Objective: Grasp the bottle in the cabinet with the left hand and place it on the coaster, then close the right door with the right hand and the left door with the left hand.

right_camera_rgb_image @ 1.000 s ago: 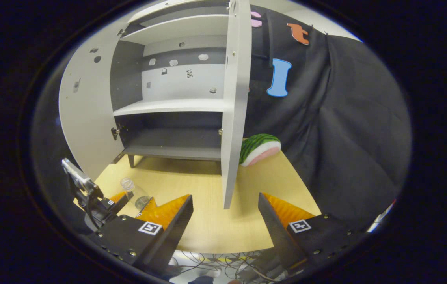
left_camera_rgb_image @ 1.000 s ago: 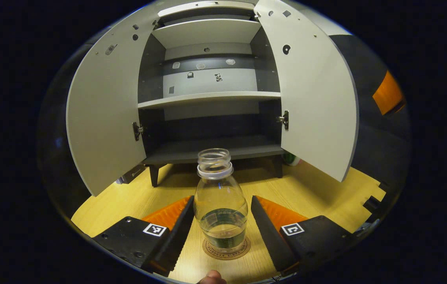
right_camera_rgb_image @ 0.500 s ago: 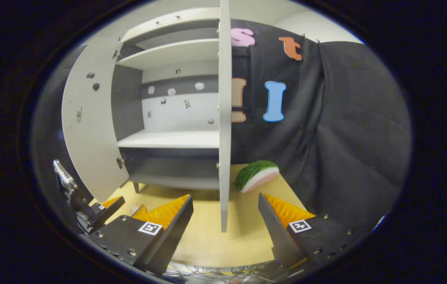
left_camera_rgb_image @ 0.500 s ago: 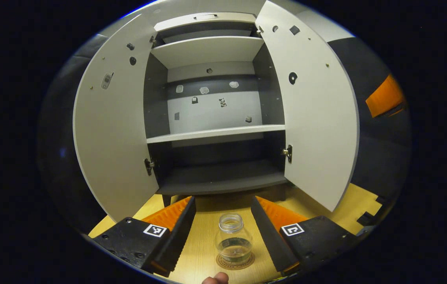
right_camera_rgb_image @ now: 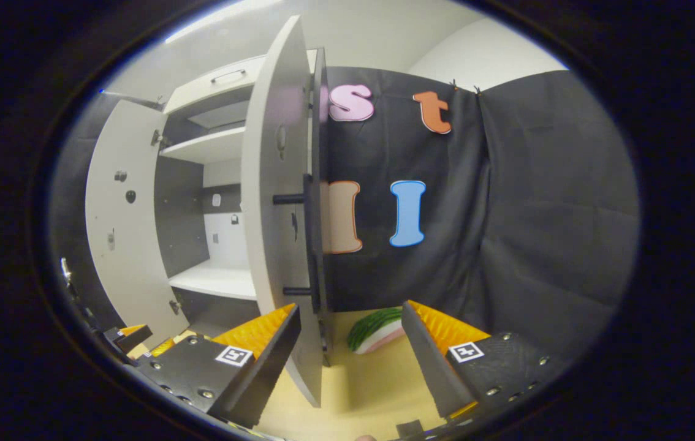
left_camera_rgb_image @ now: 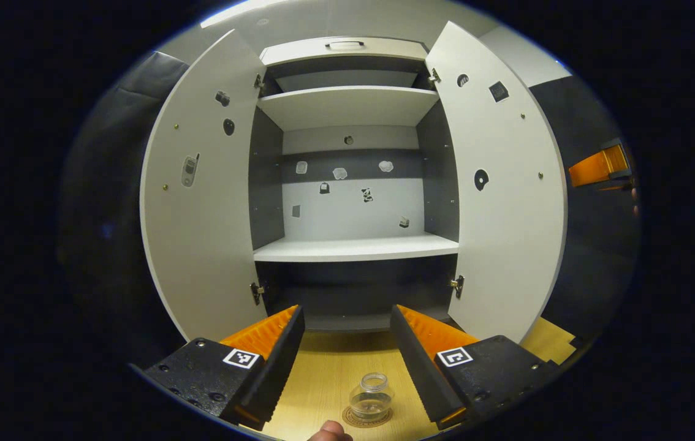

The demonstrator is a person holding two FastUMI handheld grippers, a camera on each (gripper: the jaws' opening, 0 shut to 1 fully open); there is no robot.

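The left gripper (left_camera_rgb_image: pixel 347 361) is held wide open and empty above the bottle (left_camera_rgb_image: pixel 371 397), which is seated upright on the coaster (left_camera_rgb_image: pixel 350 418). The right gripper (right_camera_rgb_image: pixel 350 355), likewise open, is presented near the right door (right_camera_rgb_image: pixel 277 245). Both doors, including the left door (left_camera_rgb_image: pixel 200 202), remain to be closed.

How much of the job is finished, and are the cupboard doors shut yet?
Done: the bottle stands on the coaster, and the left tongs are open, off it. In hand: the open right tongs are at the right door, by its handle. Left: both doors are open; the left door isn't touched.
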